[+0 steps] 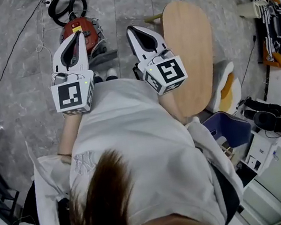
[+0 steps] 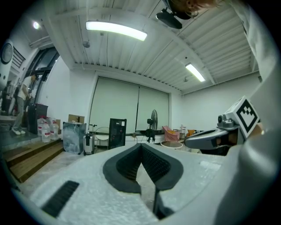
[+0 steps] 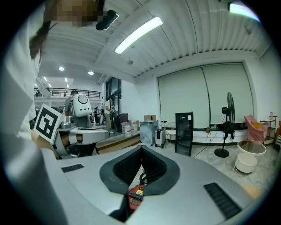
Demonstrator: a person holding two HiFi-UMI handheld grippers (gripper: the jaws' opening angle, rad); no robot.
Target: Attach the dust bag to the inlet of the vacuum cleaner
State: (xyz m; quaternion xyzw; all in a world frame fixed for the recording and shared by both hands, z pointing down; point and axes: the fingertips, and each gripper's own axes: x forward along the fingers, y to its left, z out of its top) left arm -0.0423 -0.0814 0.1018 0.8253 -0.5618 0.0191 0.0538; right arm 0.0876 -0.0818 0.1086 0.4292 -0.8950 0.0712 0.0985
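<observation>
My left gripper (image 1: 78, 35) and right gripper (image 1: 130, 30), jaws shut on nothing, aim toward the red vacuum cleaner (image 1: 90, 31), apparently poised; dust bag unseen.

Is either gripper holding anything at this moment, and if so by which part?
Nothing is held. The left gripper and right gripper both have jaws shut and empty; the vacuum sits untouched on the floor.

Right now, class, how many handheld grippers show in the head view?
2: left gripper near the red vacuum cleaner, right gripper beside the wooden table; none seems hidden.
</observation>
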